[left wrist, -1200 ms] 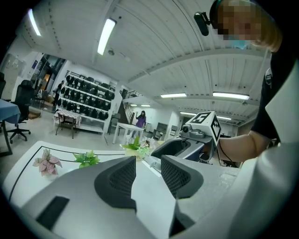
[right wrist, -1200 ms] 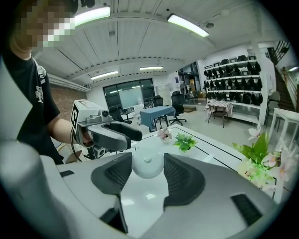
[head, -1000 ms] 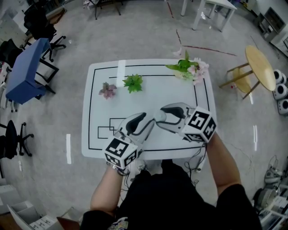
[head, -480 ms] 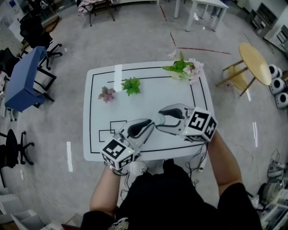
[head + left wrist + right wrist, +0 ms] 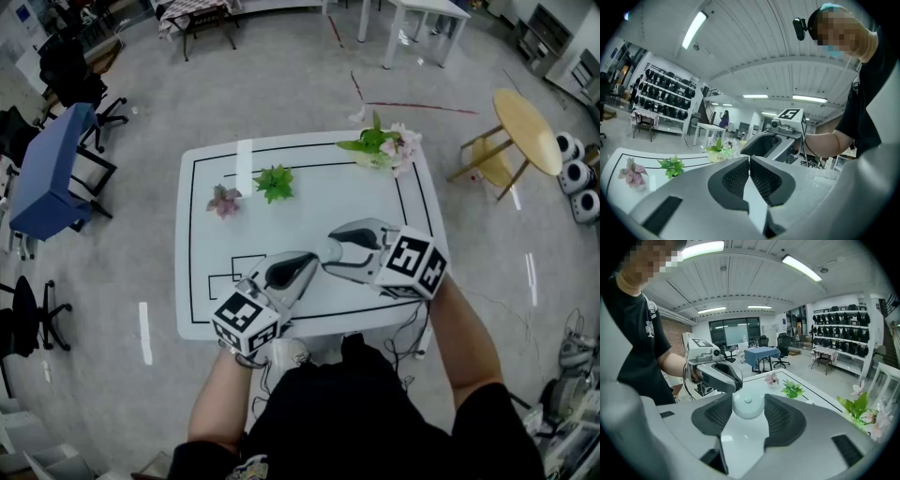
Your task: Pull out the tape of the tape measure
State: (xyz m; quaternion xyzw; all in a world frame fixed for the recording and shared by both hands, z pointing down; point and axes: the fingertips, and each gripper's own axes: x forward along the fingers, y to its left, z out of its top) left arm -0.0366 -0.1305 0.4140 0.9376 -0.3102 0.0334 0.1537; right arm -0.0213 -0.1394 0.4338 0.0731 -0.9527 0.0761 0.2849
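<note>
A small round white tape measure sits between the pads of my right gripper, which is shut on it above the white table. In the head view the right gripper points left and meets the tip of my left gripper. The left gripper has its jaws shut, tips touching, right against the case. Whether the tape's end is pinched between them is hidden. From the right gripper view the left gripper touches the case's left side.
On the table's far side stand a green plant, a pink plant and a flower bunch. A blue table and chairs stand to the left. A round wooden table is at the right.
The left gripper's jaws have closed at the tape measure. Both grippers stay tip to tip near the table's front edge.
</note>
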